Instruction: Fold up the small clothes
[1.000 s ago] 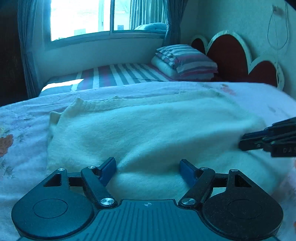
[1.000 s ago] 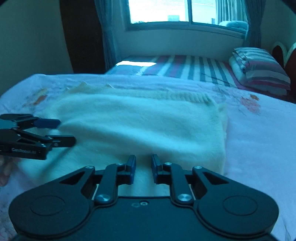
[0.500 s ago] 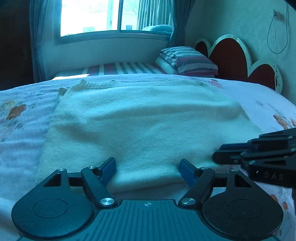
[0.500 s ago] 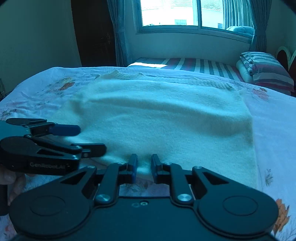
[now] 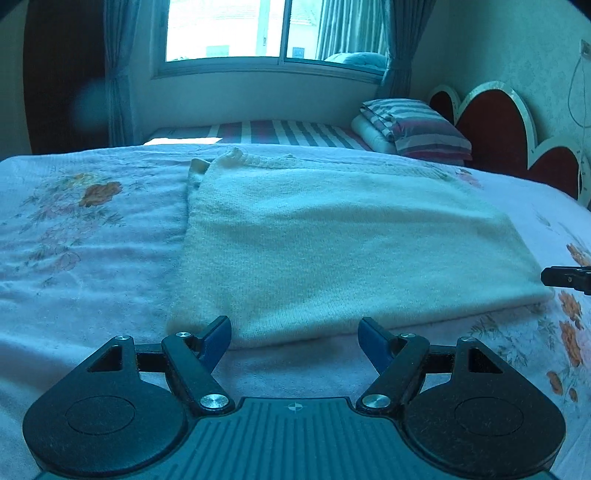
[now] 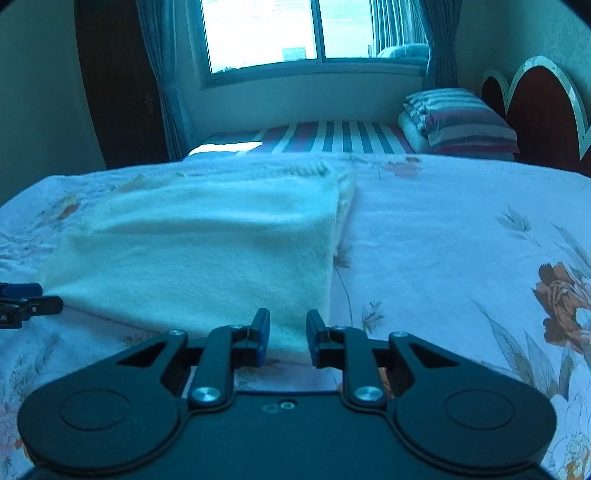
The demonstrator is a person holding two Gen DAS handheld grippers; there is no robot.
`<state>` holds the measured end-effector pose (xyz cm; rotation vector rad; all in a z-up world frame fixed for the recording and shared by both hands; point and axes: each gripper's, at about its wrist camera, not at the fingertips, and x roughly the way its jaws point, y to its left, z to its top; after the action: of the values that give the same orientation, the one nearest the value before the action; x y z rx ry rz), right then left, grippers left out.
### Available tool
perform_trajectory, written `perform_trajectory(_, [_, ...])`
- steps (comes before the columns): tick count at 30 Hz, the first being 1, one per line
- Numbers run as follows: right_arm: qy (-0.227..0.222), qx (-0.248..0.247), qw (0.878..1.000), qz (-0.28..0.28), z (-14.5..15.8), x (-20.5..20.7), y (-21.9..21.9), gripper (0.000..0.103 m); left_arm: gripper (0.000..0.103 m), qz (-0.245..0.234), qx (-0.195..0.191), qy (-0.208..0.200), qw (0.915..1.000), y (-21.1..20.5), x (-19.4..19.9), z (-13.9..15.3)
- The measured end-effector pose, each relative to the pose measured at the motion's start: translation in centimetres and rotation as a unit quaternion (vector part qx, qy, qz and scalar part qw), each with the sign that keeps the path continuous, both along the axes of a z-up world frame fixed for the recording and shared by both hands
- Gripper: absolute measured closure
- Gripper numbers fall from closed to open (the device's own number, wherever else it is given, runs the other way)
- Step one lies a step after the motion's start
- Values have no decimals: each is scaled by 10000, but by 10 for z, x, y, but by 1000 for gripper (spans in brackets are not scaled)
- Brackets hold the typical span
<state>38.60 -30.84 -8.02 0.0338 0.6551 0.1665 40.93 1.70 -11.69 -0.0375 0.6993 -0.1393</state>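
A cream knitted sweater point(image 5: 332, 243) lies folded flat on the floral bedsheet point(image 5: 85, 258). My left gripper point(image 5: 295, 332) is open, its blue-padded fingers spread wide just short of the sweater's near edge, with nothing between them. My right gripper point(image 6: 288, 328) hovers at the sweater's point(image 6: 207, 251) near right corner. Its jaws are opening with a narrow gap, the corner's edge shows between the tips, and the pads do not press on it. Each gripper shows at the edge of the other's view: the right gripper point(image 5: 565, 278) and the left gripper point(image 6: 26, 302).
Striped pillows point(image 5: 413, 129) are stacked on a striped bed point(image 5: 277, 133) under the window point(image 5: 258, 33). A red scalloped headboard point(image 5: 495, 125) stands at the right. Bare floral sheet point(image 6: 461, 258) spreads to the sweater's right.
Both grippers drew back from over the sweater to its near edge and moved apart, the left toward the left corner, the right toward the right corner. The right jaws widened slightly.
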Motion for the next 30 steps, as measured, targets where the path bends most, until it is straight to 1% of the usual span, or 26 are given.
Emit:
perform_trajectory(1, [39, -28, 10000, -31, -3, 1, 1, 77, 28, 100, -49, 87, 9999, 4, 3, -3])
perform_trajectory(2, [287, -94, 9995, -56, -10, 7, 1, 78, 28, 111, -66, 155, 9998, 7, 5, -7])
perform_trajectory(3, [428, -151, 9990, -36, -18, 12, 1, 77, 28, 72, -24, 104, 9999, 7, 6, -8])
perform_trajectory(5, [416, -192, 9989, -36, -14, 10, 2, 78, 28, 11, 97, 164, 9998, 6, 8, -7])
perform_trajectory(6, [329, -141, 9993, -54, -10, 7, 2, 78, 28, -5, 162, 193, 9997, 5, 7, -6])
perform_trajectory(7, [143, -72, 9999, -61, -4, 2, 1, 78, 28, -1, 215, 189, 9996, 4, 5, -2])
perform_trajectory(8, [13, -44, 10000, -49, -1, -2, 0, 77, 28, 2, 205, 122, 9997, 5, 3, 2])
perform_trajectory(9, [-24, -45, 10000, -33, -1, -4, 0, 77, 28, 18, 169, 82, 9998, 5, 1, 3])
perform_trajectory(10, [63, -113, 9999, -42, -5, -1, 1, 77, 28, 45, 109, 104, 9999, 6, 1, 3])
perform_trajectory(11, [314, -236, 9991, -128, -13, 6, 2, 76, 28, 91, 41, 203, 9997, 8, 5, 0])
perform_trajectory(12, [522, -300, 9979, -218, -20, 11, 1, 74, 28, 159, 12, 323, 9994, 10, 8, -4])
perform_trajectory(13, [494, -243, 9981, -286, -21, 12, 0, 70, 28, 233, -3, 460, 9987, 12, 11, -9])
perform_trajectory(15, [560, -5, 9976, -403, -16, 12, -5, 70, 28, 238, -93, 445, 9987, 14, 8, -6])
perform_trajectory(17, [346, 34, 9984, -442, -9, 4, -7, 70, 28, 229, -564, 471, 9970, 22, 2, -5])
perform_trajectory(18, [282, 52, 9986, -450, -7, 1, -9, 70, 28, 290, -996, 516, 9933, 30, 0, -7])
perform_trajectory(19, [247, 96, 9986, -465, -5, -3, -10, 70, 28, 366, -1559, 556, 9855, 39, -2, -11])
perform_trajectory(20, [192, 136, 9986, -474, -4, -7, -11, 70, 28, 426, -2061, 571, 9759, 46, -4, -15])
perform_trajectory(21, [109, 178, 9987, -461, -3, -10, -13, 69, 28, 538, -2710, 599, 9592, 55, -4, -23])
perform_trajectory(22, [52, 214, 9988, -445, -2, -12, -13, 69, 28, 737, -3205, 619, 9424, 62, -5, -31])
perform_trajectory(23, [13, 256, 9987, -437, 0, -14, -13, 70, 28, 906, -3543, 585, 9289, 66, -6, -38])
perform_trajectory(25, [-43, 384, 9986, -369, 3, -15, -13, 75, 28, 1137, -3938, 498, 9108, 70, -7, -46])
perform_trajectory(27, [-90, 447, 9985, -309, 5, -15, -11, 78, 32, 1222, -4002, 440, 9072, 67, -5, -49])
perform_trajectory(28, [-114, 468, 9984, -285, 6, -14, -9, 78, 36, 1303, -3999, 427, 9062, 65, -4, -51])
perform_trajectory(29, [-121, 490, 9984, -267, 7, -14, -8, 78, 37, 1366, -4017, 405, 9046, 63, -3, -52])
perform_trajectory(30, [-114, 506, 9984, -244, 7, -13, -5, 78, 37, 1448, -4098, 364, 8999, 62, -3, -54])
